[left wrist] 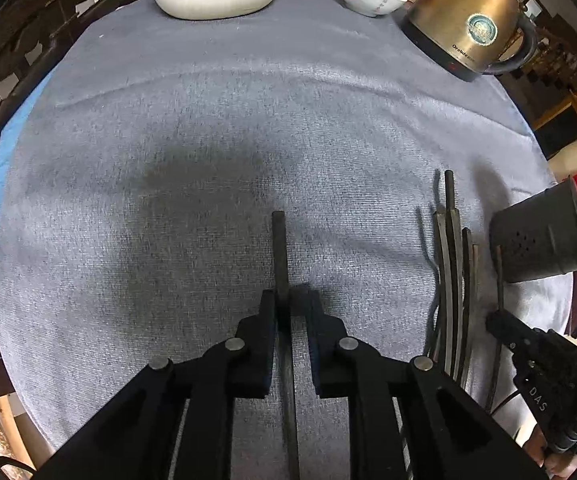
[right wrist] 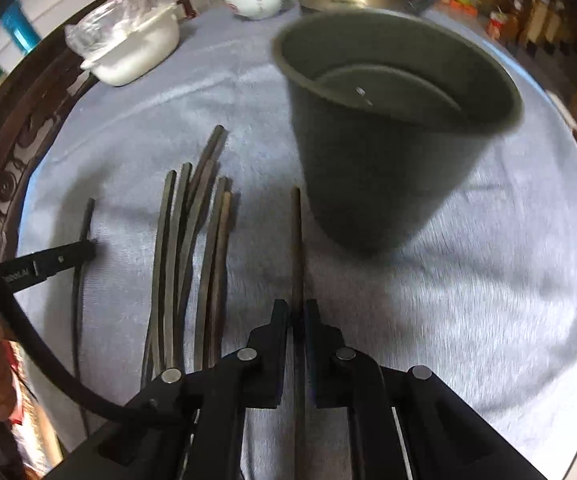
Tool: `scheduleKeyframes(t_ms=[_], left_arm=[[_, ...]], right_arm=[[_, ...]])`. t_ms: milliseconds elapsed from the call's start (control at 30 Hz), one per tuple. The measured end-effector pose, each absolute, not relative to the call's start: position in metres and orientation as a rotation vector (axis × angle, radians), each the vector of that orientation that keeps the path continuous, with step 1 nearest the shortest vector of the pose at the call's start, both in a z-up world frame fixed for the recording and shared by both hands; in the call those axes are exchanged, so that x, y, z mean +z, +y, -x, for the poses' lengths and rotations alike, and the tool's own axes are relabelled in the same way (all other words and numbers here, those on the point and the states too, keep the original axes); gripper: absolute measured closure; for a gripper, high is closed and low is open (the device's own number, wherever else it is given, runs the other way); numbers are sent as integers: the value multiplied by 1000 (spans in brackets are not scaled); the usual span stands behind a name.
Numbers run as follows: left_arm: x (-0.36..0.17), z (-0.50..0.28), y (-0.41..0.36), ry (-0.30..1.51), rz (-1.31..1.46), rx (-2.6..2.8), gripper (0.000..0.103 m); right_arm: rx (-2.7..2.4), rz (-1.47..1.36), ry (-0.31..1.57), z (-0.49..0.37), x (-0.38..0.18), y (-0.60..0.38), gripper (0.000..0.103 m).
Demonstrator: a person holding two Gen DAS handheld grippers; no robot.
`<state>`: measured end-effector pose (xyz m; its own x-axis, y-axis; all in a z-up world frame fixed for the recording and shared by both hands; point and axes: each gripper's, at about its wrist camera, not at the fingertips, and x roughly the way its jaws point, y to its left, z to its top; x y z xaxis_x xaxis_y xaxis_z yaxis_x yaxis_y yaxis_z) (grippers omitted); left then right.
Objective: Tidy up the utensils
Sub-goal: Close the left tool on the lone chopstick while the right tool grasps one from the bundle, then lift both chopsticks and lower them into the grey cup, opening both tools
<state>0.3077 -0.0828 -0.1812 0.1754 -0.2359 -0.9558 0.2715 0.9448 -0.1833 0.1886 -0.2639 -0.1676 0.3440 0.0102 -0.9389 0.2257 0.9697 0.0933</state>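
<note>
Each claw is clamped on a single dark chopstick above the grey-clothed surface (left wrist: pixel 328 100): the left claw (left wrist: pixel 290 304) grips one chopstick (left wrist: pixel 279 248), the right claw (right wrist: pixel 296 316) another (right wrist: pixel 297 240) beside the tilted dark holder cup (right wrist: pixel 388 152). Loose chopsticks (right wrist: pixel 192 240) lie bundled between them.

My round table w/ grey cloth (left wrist: pixel 288 120), carved dark wood chair back (left wrist: pixel 16 40) at left, cluttered shelves (left wrist: pixel 560 60) behind.

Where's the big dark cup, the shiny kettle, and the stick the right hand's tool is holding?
Dark cup (right wrist: pixel 368 184), right wrist view, outer wall.
Kettle (left wrist: pixel 464 20), left wrist view, metal body.
Held chopstick (right wrist: pixel 296 240), right wrist view, shaft beyond the jaws.
</note>
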Motion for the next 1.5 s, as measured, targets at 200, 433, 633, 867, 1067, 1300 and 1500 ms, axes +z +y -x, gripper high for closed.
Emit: scheduleKeyframes(t_ms=[200, 433, 633, 867, 1067, 1300, 1500], left_arm=[[-172, -296, -81, 1295, -27, -341, 97], [-90, -252, -78, 1079, 8, -442, 97], [-27, -214, -81, 925, 13, -496, 97], [28, -206, -96, 794, 33, -547, 97], [81, -200, -125, 676, 50, -596, 97], [110, -203, -166, 564, 56, -638, 97], [87, -215, -198, 603, 59, -644, 97]], right_arm=[[-91, -259, 1145, -170, -155, -274, 97], [30, -303, 976, -133, -102, -280, 97], [84, -328, 819, -107, -62, -281, 97], [62, -373, 606, -87, -9, -305, 97], [-19, -415, 385, -86, 34, -332, 97], [-179, -424, 59, -84, 66, -354, 97], [-315, -402, -21, -111, 59, -359, 97]])
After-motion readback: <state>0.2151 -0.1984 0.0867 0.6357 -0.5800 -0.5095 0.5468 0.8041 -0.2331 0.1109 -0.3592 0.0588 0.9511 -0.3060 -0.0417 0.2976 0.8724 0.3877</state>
